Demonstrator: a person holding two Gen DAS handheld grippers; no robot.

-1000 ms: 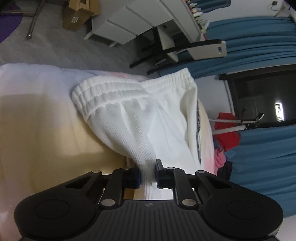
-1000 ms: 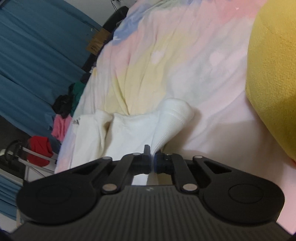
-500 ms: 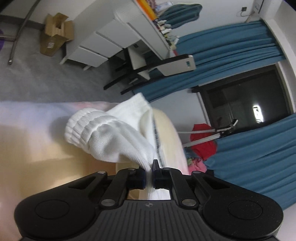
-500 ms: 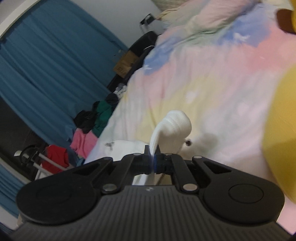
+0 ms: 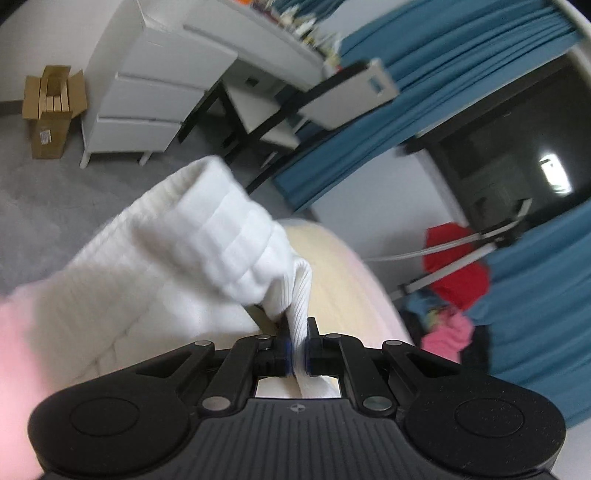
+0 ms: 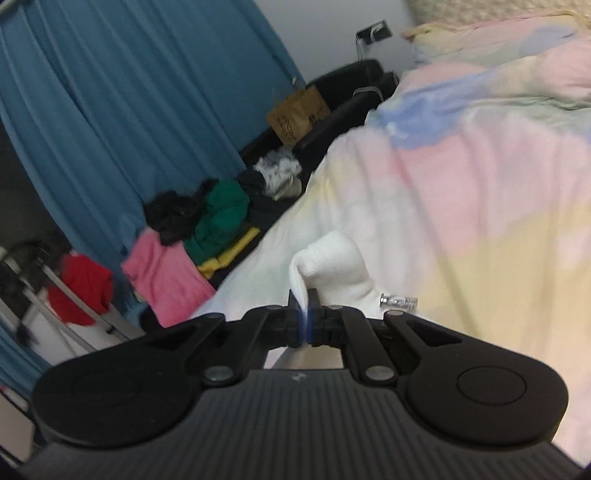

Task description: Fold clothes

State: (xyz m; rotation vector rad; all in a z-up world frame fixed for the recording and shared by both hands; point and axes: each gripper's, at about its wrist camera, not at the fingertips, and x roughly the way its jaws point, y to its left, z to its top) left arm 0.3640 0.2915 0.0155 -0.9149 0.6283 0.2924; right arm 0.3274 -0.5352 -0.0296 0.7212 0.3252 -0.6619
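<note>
The left gripper (image 5: 297,341) has its jaws clamped on a ribbed white band of the white garment (image 5: 177,266); the cloth rises from the jaws, bunches into a thick elastic cuff or waistband, and spreads down and to the left, blurred, over the bed (image 5: 343,273). The right gripper (image 6: 304,317) has its jaws pressed together on a thin white fold of the same kind of cloth (image 6: 332,269); a rounded white bunch stands just above the jaws, lifted over the bedsheet (image 6: 480,221); one small silver metal piece (image 6: 397,301) shows just beside that bunch, too small to identify.

The bedsheet is soft, printed in pastel patches of pink, yellow and blue; one pillow in the same colours (image 6: 491,33) lies at the far end.

Beyond the bed in the left view: grey carpet (image 5: 55,199); one white chest with three drawers (image 5: 147,99); one open cardboard box (image 5: 51,110) beside it; one white desk (image 5: 258,44) with a chair beneath; blue curtains (image 5: 443,62) on either side of one dark window (image 5: 509,158); a drying rack (image 5: 461,254) carrying one red garment (image 5: 458,269).

In the right view: the blue curtains (image 6: 129,110); one heap of clothes on the floor beside the bed, with a pink piece (image 6: 166,277), a green piece (image 6: 221,214), a black piece (image 6: 173,214) and a yellow edge; one red garment (image 6: 81,288) on the rack; one brown paper bag (image 6: 297,114) on a black seat (image 6: 351,88).
</note>
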